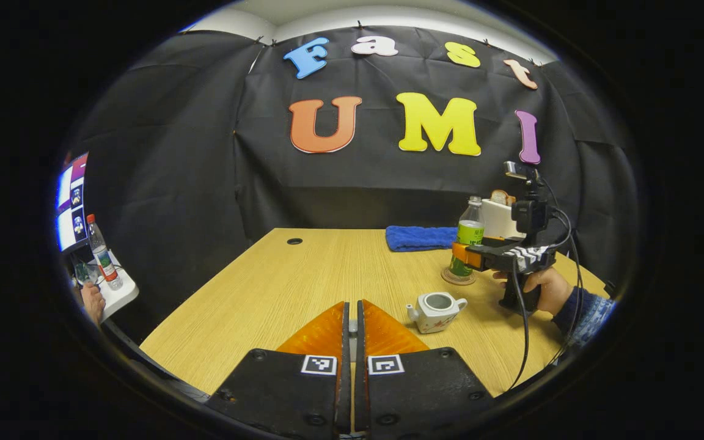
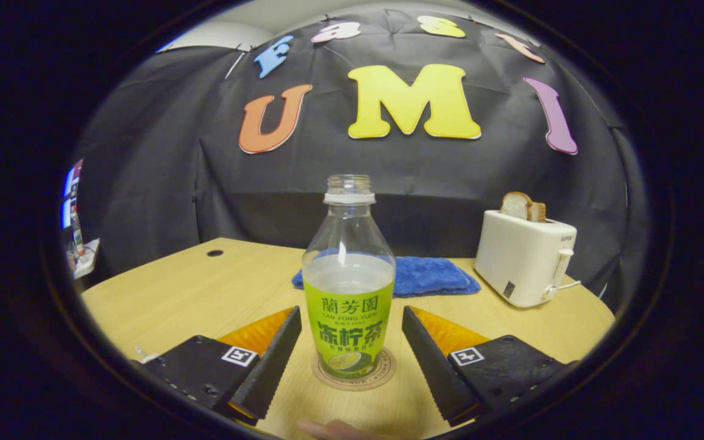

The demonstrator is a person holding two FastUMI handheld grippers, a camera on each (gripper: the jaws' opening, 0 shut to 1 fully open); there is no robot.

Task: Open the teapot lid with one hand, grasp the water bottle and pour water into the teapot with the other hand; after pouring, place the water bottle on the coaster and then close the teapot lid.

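A small white teapot (image 1: 436, 310) stands on the wooden table (image 1: 278, 287) with its lid off and its mouth showing. My left gripper (image 1: 352, 321) hovers to its left, its jaws nearly together with a small pale piece between the tips, apparently the lid's knob. The clear, uncapped water bottle (image 2: 349, 293) with a green label, part full, stands upright on a round coaster (image 2: 352, 376). My right gripper (image 2: 352, 342) is open, one finger on each side of the bottle with gaps. In the left gripper view that right gripper (image 1: 468, 253) is at the bottle (image 1: 468, 232), held by a hand (image 1: 544, 287).
A folded blue towel (image 2: 425, 275) lies behind the bottle. A white toaster (image 2: 526, 256) with bread slices stands at the back right. Off the table's left edge, a side shelf holds another bottle (image 1: 102, 250) under a monitor (image 1: 71, 201), with a person's hand (image 1: 92, 299) nearby.
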